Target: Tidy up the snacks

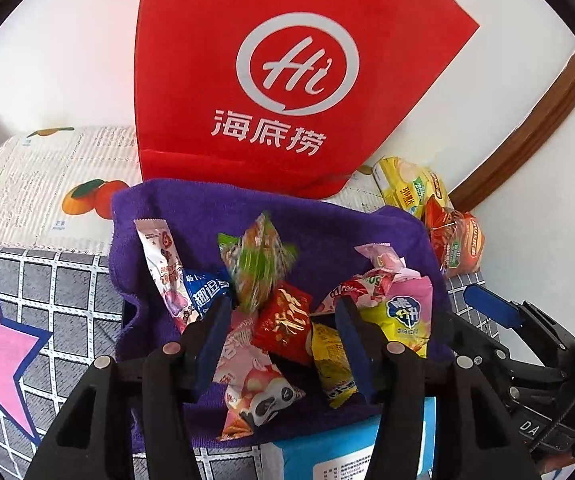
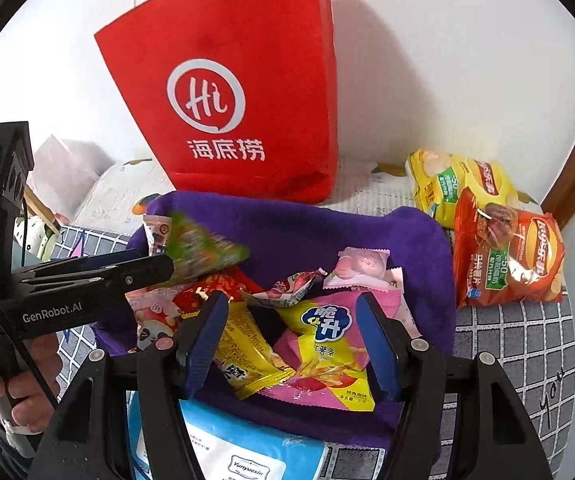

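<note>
Most small snack packets (image 1: 283,320) lie heaped on the purple cloth (image 1: 327,224), while two chip bags (image 2: 487,224) sit apart at two o'clock. The sorting looks barely begun. The left gripper (image 1: 283,312) and right gripper (image 2: 291,316) hover over the heap, jaws apart, gripping nothing; a blurred green packet (image 1: 257,264) sits just beyond the left's tips.

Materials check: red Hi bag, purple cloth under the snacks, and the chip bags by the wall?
Red bag: looks like matte paper or non-woven, stiff creased sides, no glare; can't tell which.
Purple cloth: soft fuzzy fabric, probably microfibre or terry, with visible nap and rounded folds.
Chip bags: glossy plastic film, crinkled with bright highlights.
</note>
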Action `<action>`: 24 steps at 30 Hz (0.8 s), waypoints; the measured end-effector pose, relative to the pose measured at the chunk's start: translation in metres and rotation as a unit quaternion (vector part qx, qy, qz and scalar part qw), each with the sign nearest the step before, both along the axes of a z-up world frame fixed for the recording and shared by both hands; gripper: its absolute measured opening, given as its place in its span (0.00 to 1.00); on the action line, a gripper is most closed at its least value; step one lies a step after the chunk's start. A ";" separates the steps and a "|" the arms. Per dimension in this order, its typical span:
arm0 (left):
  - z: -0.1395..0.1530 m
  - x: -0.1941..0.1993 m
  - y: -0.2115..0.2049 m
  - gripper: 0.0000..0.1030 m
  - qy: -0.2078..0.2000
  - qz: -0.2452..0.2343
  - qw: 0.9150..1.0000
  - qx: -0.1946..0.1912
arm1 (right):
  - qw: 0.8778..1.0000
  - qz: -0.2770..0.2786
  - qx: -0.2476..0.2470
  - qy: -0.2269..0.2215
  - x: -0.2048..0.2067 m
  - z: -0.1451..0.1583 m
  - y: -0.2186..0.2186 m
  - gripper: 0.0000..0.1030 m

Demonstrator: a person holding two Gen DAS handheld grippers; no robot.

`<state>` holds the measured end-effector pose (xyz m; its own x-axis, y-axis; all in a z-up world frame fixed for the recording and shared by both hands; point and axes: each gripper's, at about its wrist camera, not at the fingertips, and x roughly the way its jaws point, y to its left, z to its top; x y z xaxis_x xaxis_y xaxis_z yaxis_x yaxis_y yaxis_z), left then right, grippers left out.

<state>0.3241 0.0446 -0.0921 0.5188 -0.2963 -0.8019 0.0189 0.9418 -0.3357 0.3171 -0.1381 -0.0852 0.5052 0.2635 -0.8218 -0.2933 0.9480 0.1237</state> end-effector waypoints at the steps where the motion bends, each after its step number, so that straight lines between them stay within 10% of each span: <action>1: 0.002 -0.001 0.000 0.50 -0.001 -0.001 1.000 0.000 | 1.000 0.001 -0.001 -0.004 -0.002 0.003 0.001 0.64; 24: 0.065 -0.126 -0.023 0.66 -0.073 -0.011 0.993 0.088 | 0.995 -0.090 0.025 -0.048 -0.129 0.075 -0.028 0.71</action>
<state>0.1977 0.0212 -0.0273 0.6287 -0.1721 -0.7583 0.0778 0.9842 -0.1589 0.1877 -0.1658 -0.0107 0.6227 0.2008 -0.7563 -0.1327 0.9796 0.1508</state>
